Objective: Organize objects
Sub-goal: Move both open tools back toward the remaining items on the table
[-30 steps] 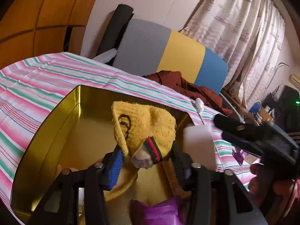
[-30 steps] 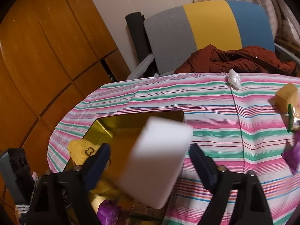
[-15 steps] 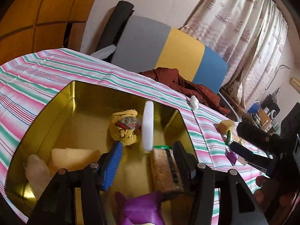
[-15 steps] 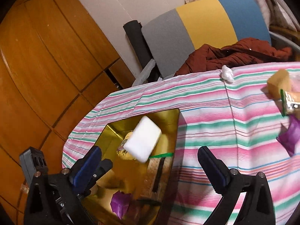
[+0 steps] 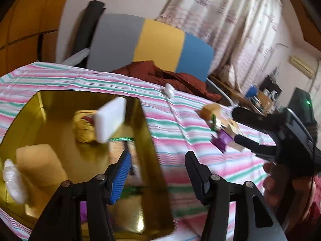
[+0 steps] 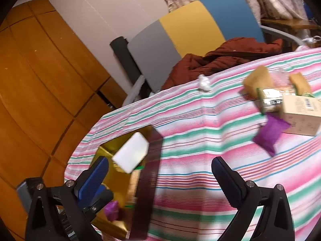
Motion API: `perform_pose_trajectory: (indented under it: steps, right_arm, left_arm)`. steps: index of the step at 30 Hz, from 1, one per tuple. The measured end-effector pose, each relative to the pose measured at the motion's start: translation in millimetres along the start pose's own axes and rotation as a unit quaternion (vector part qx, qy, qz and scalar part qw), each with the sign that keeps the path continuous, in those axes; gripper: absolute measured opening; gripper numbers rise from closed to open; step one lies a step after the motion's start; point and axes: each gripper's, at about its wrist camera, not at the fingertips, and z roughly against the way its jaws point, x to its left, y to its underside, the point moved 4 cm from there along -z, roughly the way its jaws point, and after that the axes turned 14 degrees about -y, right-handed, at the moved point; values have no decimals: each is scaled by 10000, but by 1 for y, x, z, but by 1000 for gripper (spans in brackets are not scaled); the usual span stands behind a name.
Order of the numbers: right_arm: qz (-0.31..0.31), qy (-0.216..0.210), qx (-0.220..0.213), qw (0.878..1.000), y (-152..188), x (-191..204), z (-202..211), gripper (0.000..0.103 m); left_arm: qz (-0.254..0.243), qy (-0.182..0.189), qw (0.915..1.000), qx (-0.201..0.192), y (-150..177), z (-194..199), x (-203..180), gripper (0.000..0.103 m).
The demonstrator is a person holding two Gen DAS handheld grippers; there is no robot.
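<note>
A white block (image 5: 110, 120) leans inside the gold tin (image 5: 50, 104), beside one yellow knit bundle (image 5: 84, 127). Only the left wrist view shows the tin's tan sponge (image 5: 38, 163). Only the right wrist view shows the cardboard box (image 6: 301, 114); its barcode label is unreadable. One purple packet (image 6: 269, 132) lies beside it. The left gripper (image 5: 157, 173) and right gripper (image 6: 159, 177) both gape empty.

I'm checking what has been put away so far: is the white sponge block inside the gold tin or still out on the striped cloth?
Inside: the white sponge block sits tilted within the gold tin walls, beside the yellow sock.
</note>
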Motion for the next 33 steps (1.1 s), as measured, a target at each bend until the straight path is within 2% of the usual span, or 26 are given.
perform_pose_trajectory:
  steps: [4,8,12,20,24,28,33]
  right_arm:
    - [116,438,-21,9990,3,-24,17,103]
    - [115,1018,-17,9947,9,-59,37,103]
    - [-88,1408,-45,9900,14,-95,58,103]
    - [-332,1962,-203,9798,14,-144,94,103]
    - [-239,2160,-248,9758,4,-160,101,103]
    - [111,2267,-251,9736,-20,-171,102,103]
    - [378,1916,-114,9807,-65,-188,90,103]
  left_arm:
    - [-220,342,9991,90,10,5,-23,58]
    - [-328,697,9967,246,18,5,-44,63]
    - [-461,814,9938,608,25,-5,-67,63]
    - [-936,921,9880,815,42,-16,-110,65]
    - [-1097,945,9850,936,49,-20,-121,65]
    - [-1142,924,9837,1039,52,-24,-125,65]
    - [-1198,816,9833,1101,59,-24,-125,65]
